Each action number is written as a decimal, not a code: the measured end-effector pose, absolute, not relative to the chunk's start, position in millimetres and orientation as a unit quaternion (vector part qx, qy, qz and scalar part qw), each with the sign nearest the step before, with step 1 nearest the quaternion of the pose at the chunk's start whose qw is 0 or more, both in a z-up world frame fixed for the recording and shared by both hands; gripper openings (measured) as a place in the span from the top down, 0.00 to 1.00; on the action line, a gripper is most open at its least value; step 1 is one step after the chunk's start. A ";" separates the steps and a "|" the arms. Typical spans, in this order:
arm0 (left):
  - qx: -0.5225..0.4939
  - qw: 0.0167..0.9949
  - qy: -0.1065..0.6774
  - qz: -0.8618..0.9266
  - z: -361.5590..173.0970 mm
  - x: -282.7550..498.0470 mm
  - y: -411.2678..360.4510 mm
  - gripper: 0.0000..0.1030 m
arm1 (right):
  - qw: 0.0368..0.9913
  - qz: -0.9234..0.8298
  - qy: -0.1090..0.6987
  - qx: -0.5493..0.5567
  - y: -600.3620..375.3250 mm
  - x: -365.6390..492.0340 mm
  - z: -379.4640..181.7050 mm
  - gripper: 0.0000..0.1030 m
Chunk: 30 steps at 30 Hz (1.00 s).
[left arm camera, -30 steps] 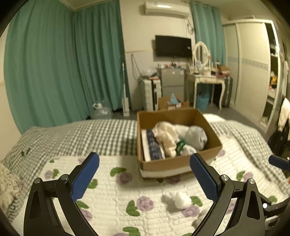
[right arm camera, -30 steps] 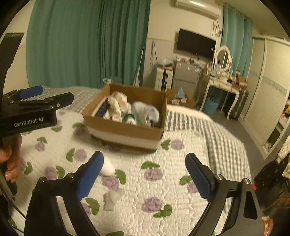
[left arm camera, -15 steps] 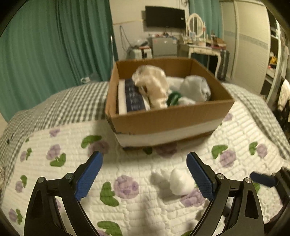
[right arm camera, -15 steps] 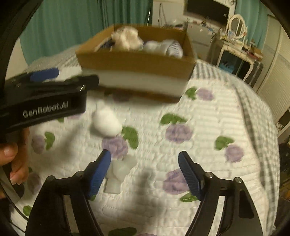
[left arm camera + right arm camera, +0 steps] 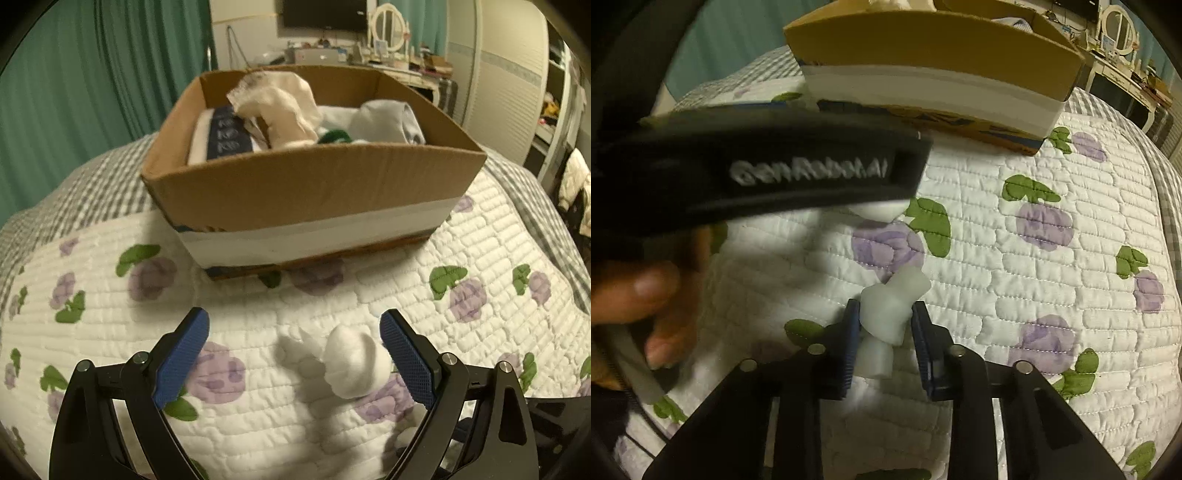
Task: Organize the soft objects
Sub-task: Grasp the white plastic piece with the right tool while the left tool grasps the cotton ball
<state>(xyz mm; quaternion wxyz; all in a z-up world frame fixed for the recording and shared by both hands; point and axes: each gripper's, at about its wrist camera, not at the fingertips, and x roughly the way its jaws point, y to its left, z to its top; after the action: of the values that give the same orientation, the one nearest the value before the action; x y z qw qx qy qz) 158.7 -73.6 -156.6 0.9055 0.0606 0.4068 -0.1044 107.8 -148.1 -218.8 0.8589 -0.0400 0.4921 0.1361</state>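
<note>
The right gripper (image 5: 882, 334) was closing its fingers on a pale foam piece (image 5: 888, 314) lying on the bed quilt (image 5: 1052, 280). The left gripper (image 5: 293, 354) stood spread around a white soft ball (image 5: 352, 363), near the cardboard box (image 5: 314, 184) of clothes.

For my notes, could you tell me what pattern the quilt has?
White quilt with purple flowers and green leaves, clearest in the left wrist view.

place: home bedroom | signs: quilted bed (image 5: 110, 332), curtains (image 5: 92, 74), dressing table (image 5: 391, 62)
</note>
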 end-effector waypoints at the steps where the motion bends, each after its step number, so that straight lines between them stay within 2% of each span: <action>1: 0.060 0.904 0.409 -0.105 -158.1 159.4 -73.3 0.08 | 0.861 0.134 0.490 -0.034 -152.4 106.3 -215.7 0.75; 8: 0.057 0.897 0.421 -0.118 -166.8 157.9 -73.9 0.09 | 0.892 0.030 0.451 -0.006 -215.8 111.2 -186.9 0.76; 10: 0.070 0.893 0.429 -0.119 -173.0 156.2 -79.4 0.27 | 0.892 0.011 0.452 0.005 -231.8 114.1 -185.4 0.76; 14: 0.096 0.886 0.438 -0.120 -191.3 153.1 -89.6 0.33 | 0.892 -0.001 0.451 0.017 -244.0 116.9 -182.4 0.75; 17: 0.095 0.880 0.446 -0.132 -199.5 149.7 -92.6 0.60 | 0.892 0.005 0.451 0.008 -248.1 122.1 -181.7 0.75; 18: 0.092 0.880 0.445 -0.138 -198.9 146.5 -93.1 0.77 | 0.893 0.006 0.451 0.005 -245.0 123.1 -184.5 0.75; 21: 0.093 0.884 0.436 -0.137 -192.8 137.6 -93.0 0.80 | 0.895 0.009 0.445 0.002 -229.3 120.1 -188.6 0.75; 30: 0.067 0.900 0.411 -0.133 -163.5 111.5 -66.8 0.81 | 0.912 0.035 0.408 0.006 -217.7 113.0 -171.1 0.75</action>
<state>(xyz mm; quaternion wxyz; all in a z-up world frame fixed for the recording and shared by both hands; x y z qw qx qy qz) 111.5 -66.8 -163.5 0.8996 0.0666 0.4108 -0.1327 113.0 -217.7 -171.1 0.9122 0.0061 0.4081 0.0354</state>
